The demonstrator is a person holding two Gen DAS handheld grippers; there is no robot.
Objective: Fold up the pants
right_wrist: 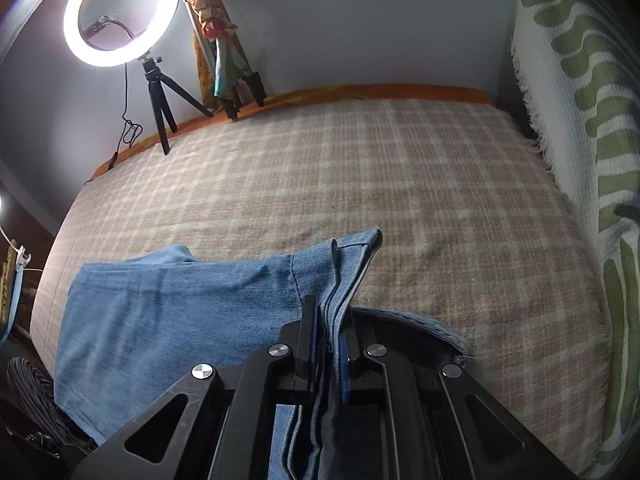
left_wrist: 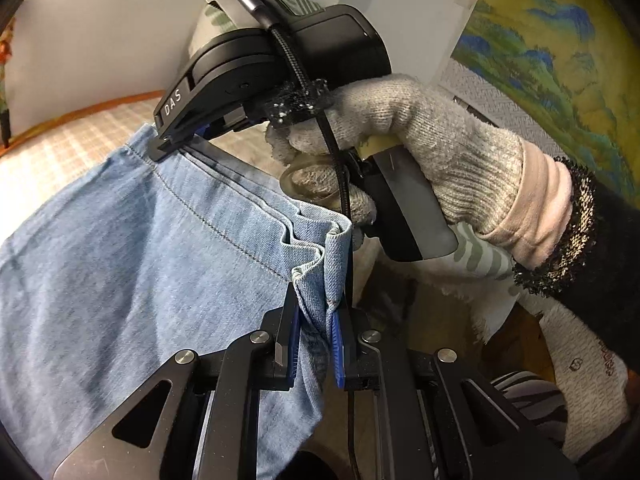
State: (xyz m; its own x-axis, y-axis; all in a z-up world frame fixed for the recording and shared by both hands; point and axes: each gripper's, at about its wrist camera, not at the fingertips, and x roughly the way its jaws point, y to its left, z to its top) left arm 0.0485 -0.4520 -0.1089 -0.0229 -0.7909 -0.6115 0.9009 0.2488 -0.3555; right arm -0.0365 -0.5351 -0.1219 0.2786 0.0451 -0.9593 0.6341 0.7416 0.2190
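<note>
Pants pinched at both ends of one bunched edge, the body of denim hanging leftward over the bed.

Left gripper [left_wrist: 314, 344] has its jaws narrowed onto a gathered fold of the pants [left_wrist: 120, 264]; along that same layered edge, further up in the left wrist view, the right gripper [left_wrist: 176, 142] bites the cloth in a gloved hand [left_wrist: 400, 136]. The edge runs taut between the two, so the long axis lies jaw to jaw. From the right wrist, the right gripper's jaws clamp stacked layers above the plaid bed [right_wrist: 400, 184]; laying down looks next.
</note>
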